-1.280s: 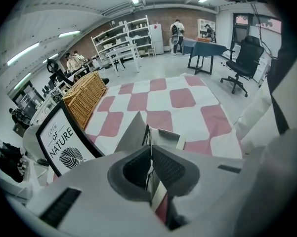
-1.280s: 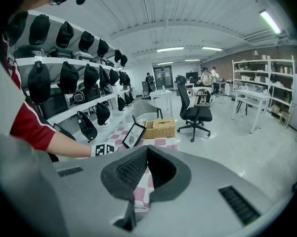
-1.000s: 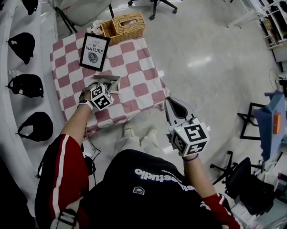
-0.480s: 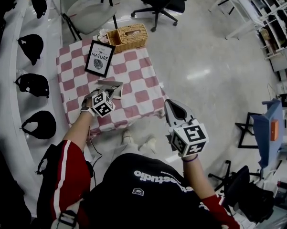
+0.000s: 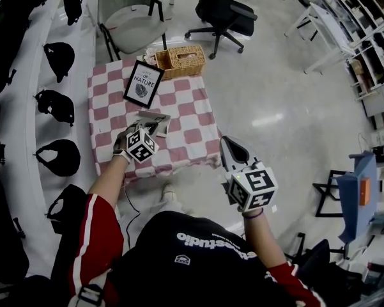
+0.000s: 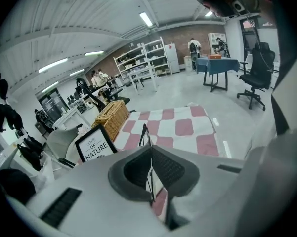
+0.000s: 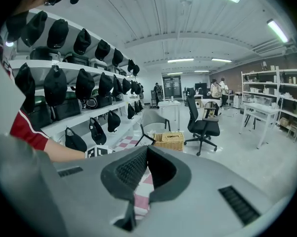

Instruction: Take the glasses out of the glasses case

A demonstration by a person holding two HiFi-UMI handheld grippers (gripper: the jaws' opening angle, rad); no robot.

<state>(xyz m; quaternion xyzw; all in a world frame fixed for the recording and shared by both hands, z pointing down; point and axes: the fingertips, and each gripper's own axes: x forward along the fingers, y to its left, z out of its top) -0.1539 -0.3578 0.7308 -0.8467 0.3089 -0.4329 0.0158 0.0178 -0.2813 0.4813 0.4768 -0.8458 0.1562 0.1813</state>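
My left gripper [image 5: 157, 121] hangs above the near left part of the checkered table [image 5: 193, 116]. It is shut on a thin black part of the glasses [image 6: 145, 134], which stick up between its pads [image 6: 164, 168] in the left gripper view. I cannot make out the glasses case in any view; the gripper body covers the table below it. My right gripper [image 5: 225, 141] is held off the table's near right corner, over the floor, shut with nothing between its jaws [image 7: 147, 149].
A framed "Love of Nature" print [image 5: 143, 82] and a wicker basket [image 5: 180, 58] stand at the table's far end. Behind it are a grey chair [image 5: 131, 18] and a black office chair [image 5: 227, 11]. Shelves of black bags [image 5: 57, 107] run along the left.
The left gripper has lifted away from the tabletop with the glasses still in its jaws. The right gripper has risen a little. The head view now takes in more of the room.
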